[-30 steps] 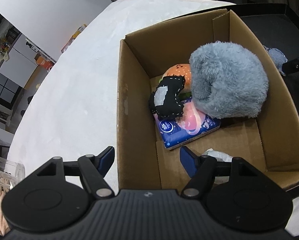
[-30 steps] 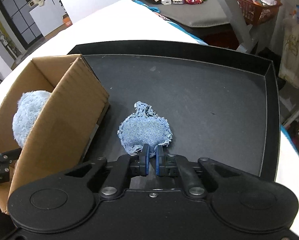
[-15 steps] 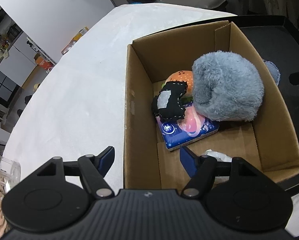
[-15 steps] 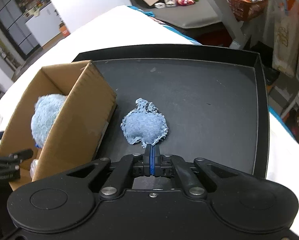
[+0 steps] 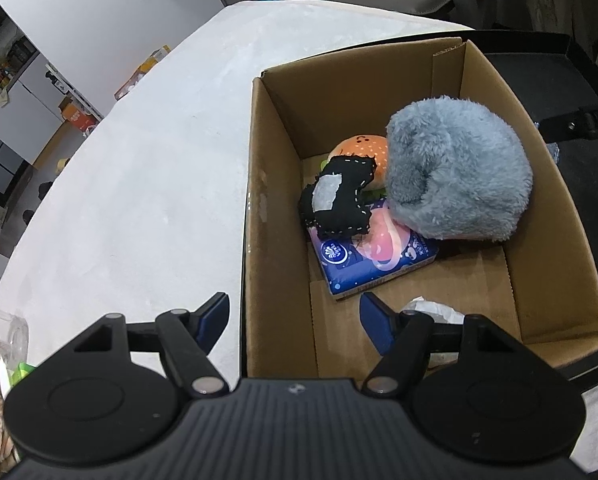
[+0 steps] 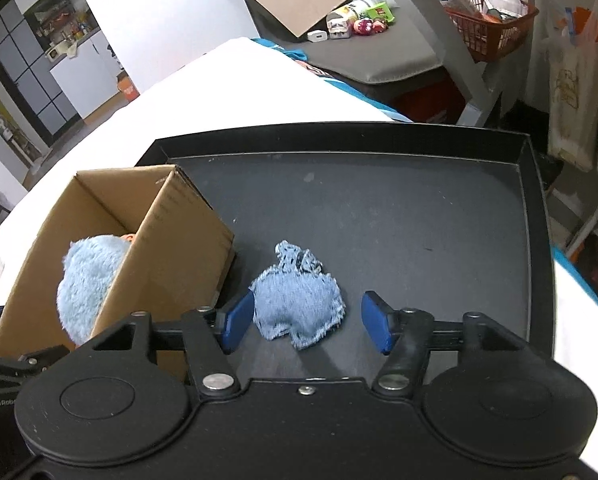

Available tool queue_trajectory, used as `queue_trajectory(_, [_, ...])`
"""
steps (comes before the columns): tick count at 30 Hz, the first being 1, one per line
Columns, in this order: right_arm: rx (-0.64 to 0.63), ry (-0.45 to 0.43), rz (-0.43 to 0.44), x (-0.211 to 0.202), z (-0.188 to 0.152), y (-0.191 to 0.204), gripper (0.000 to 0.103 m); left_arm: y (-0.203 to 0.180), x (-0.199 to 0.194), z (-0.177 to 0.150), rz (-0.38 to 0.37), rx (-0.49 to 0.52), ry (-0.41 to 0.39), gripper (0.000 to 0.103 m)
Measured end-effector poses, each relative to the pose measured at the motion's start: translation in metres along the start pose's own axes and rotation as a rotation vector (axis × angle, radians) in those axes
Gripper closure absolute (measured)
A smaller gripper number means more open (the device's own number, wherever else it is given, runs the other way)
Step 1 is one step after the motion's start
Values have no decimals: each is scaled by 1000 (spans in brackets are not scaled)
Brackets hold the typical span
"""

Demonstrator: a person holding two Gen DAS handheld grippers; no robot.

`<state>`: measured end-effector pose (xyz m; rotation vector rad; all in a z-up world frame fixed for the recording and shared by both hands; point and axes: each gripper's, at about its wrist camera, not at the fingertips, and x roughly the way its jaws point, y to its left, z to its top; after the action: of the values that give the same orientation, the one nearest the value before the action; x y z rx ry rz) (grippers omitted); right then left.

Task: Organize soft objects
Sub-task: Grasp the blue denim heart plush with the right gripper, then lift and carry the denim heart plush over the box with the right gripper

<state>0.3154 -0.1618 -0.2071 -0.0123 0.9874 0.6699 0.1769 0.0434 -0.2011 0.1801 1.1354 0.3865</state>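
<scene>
A cardboard box (image 5: 273,208) holds a grey-blue fluffy plush (image 5: 455,172), an orange burger plush (image 5: 363,152), a black stitched felt toy (image 5: 339,200) and a blue tissue pack (image 5: 375,256). My left gripper (image 5: 295,316) hangs open over the box's near left wall, holding nothing. In the right wrist view a small denim pouch (image 6: 299,304) lies on the black tray (image 6: 379,200) beside the box (image 6: 171,240). My right gripper (image 6: 305,326) is opening, with the pouch lying between its blue fingers (image 6: 239,320) and the pads not pressing it.
White crumpled paper (image 5: 431,308) lies in the box's near corner. The box stands on the tray's left part, on a white table (image 5: 139,184). Beyond the table are a grey bench with small toys (image 6: 355,24) and an orange basket (image 6: 491,20).
My right gripper went from shut to open, its fingers now either side of the denim pouch. The left view shifted slightly; the box's contents stayed put.
</scene>
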Motion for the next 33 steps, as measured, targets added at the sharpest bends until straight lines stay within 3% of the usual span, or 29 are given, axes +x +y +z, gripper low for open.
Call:
queue_trajectory(11, [-17,-34,29,19,4,-7,45,-5,9,5,16,19,37,33])
queue_trajectory(13, [-28,-20,26,23,2,-7,50,-7,10,6,22,25,42,33])
queue_trajectory(15, [-31,6,25,27,0,-6,65,-9,10,6,28,36,44,33])
queue_trajectory(21, [-29,28,4,19,0,-1,82,-14,7,6,41,41,36,33])
queue_trajectory(33, [1,48,-28,-10,-10,1,89,-7,-11,-2,29,15,-15,33])
